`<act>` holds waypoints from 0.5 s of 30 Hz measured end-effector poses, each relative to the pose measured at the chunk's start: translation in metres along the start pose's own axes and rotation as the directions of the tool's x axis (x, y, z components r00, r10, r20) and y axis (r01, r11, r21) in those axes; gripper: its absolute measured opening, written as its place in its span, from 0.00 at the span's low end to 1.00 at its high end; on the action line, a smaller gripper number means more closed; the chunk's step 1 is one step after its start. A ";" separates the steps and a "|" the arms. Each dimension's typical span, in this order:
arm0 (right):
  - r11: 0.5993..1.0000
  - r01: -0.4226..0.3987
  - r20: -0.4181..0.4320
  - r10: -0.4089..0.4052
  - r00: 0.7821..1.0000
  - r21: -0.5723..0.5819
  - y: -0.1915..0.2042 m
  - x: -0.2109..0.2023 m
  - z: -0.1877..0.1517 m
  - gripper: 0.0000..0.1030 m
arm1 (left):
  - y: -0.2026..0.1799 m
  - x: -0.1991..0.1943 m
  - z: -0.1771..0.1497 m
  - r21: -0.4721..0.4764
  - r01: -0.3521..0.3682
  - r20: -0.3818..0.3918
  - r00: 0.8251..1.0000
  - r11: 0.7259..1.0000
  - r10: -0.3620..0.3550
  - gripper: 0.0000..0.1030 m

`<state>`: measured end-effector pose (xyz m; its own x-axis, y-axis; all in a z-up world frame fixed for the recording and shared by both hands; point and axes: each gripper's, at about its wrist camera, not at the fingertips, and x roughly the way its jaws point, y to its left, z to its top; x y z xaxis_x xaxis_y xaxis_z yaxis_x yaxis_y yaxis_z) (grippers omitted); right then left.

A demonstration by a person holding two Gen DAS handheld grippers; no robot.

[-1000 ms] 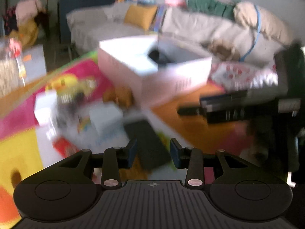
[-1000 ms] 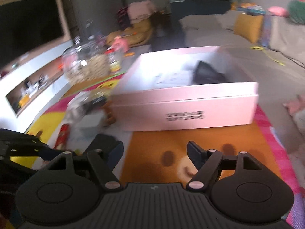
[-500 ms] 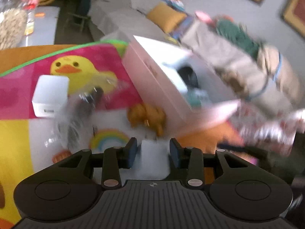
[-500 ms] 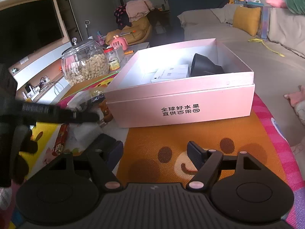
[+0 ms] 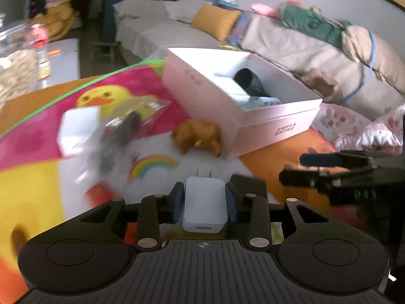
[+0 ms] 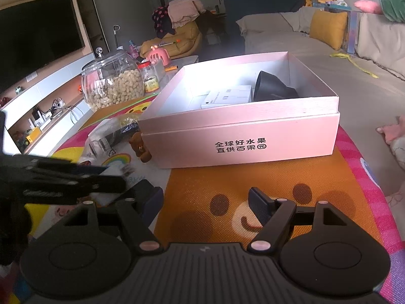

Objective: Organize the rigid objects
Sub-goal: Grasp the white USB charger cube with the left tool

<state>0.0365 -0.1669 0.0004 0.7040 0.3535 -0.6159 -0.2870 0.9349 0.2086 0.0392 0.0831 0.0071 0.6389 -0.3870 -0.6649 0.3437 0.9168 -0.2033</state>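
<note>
Left wrist view: the left gripper [image 5: 204, 202] pinches a white charger [image 5: 204, 206] between its pads, prongs pointing forward; a second ago nothing sat between them, and half a second ago the plug was only just coming in. The charger is now held above the play mat [image 5: 30, 192], short of the pink box [image 5: 265, 124]. Between it and the box lie a brown toy bear [image 5: 196, 136], a clear plastic bag [image 5: 121, 136] with dark contents and a white cube [image 5: 78, 130]; a flat black item [image 5: 249, 183] lies just beside the right pad. The picture is smeared, so the red thing at lower left may be a wrapper. The right gripper [image 5: 316, 167] shows at the right edge.

Right wrist view: the right gripper [image 6: 206, 201] is spread wide with nothing in it, as before, over the mat's bear face [image 6: 243, 217]. The pink box [image 6: 240, 141] stands ahead, open, holding a black object [image 6: 272, 90] and a flat white carton [image 6: 227, 97]. The left gripper [image 6: 65, 177] crosses at left, higher than half a second ago, partly hiding the bag. A glass jar [image 6: 111, 86] stands behind.
</note>
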 end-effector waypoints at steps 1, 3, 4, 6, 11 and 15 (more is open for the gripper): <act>1.000 0.000 -0.001 0.000 1.000 -0.002 0.000 0.000 0.000 0.73 | 0.001 -0.009 -0.009 -0.014 -0.016 0.010 1.000 1.000 0.016 0.38; 1.000 -0.006 -0.010 0.006 1.000 -0.016 0.003 0.000 0.000 0.73 | 0.005 -0.026 -0.025 -0.050 -0.042 0.027 0.999 0.998 0.043 0.38; 0.999 -0.023 -0.027 0.022 0.999 -0.040 0.007 -0.001 0.000 0.73 | 0.006 -0.033 -0.030 -0.065 -0.054 0.032 0.998 0.996 0.057 0.38; 0.991 -0.083 -0.063 0.077 0.995 -0.102 0.019 -0.004 -0.002 0.73 | 0.009 -0.046 -0.041 -0.092 -0.088 0.042 0.995 0.992 0.092 0.38; 0.933 -0.163 -0.141 0.123 0.982 -0.321 0.067 -0.005 -0.017 0.73 | 0.011 -0.059 -0.050 -0.130 -0.108 0.048 0.992 0.986 0.115 0.39; 0.909 -0.086 -0.108 0.045 0.993 -0.408 0.081 0.001 -0.021 0.81 | 0.003 -0.057 -0.053 -0.083 -0.134 0.060 0.988 0.987 0.140 0.40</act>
<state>0.0001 -0.0914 0.0011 0.6162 0.3901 -0.6842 -0.5861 0.8074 -0.0675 -0.0323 0.1135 0.0063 0.7210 -0.2605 -0.6421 0.1966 0.9655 -0.1708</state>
